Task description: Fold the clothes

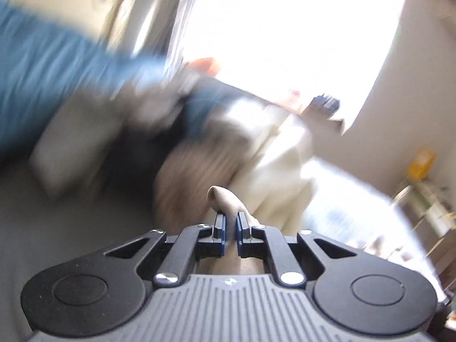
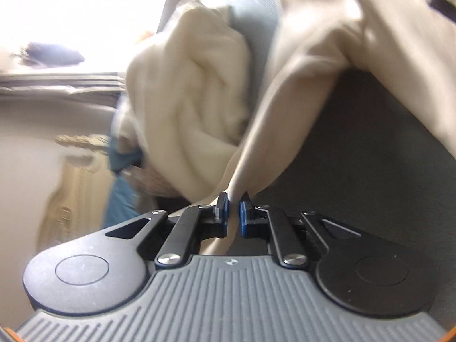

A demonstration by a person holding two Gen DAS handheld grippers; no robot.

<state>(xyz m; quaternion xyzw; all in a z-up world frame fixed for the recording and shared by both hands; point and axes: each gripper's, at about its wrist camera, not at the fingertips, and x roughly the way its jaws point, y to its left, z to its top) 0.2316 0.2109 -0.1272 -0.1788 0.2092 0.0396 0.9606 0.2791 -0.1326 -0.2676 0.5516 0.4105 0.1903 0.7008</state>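
in both grippers, left (image 1: pixel 230 216) and right (image 2: pixel 234 199), beige garment (image 2: pixel 299 65) pinched (views blurred).

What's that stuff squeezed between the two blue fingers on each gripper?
Beige cloth. In the right wrist view, the right gripper pinches a taut fold of the beige garment. In the left wrist view, the left gripper clamps a small beige fabric tip.

L gripper (image 1: pixel 230 219) pinches a fold of garment (image 1: pixel 225 199) between its fingertips; a bunched heap of clothes (image 1: pixel 273 154) lies just ahead & to the right. R gripper (image 2: pixel 233 202) clamps a garment edge (image 2: pixel 299 99) that rises ahead & to the right, w/ a bundled cloth (image 2: pixel 193 91) touching it on the left.
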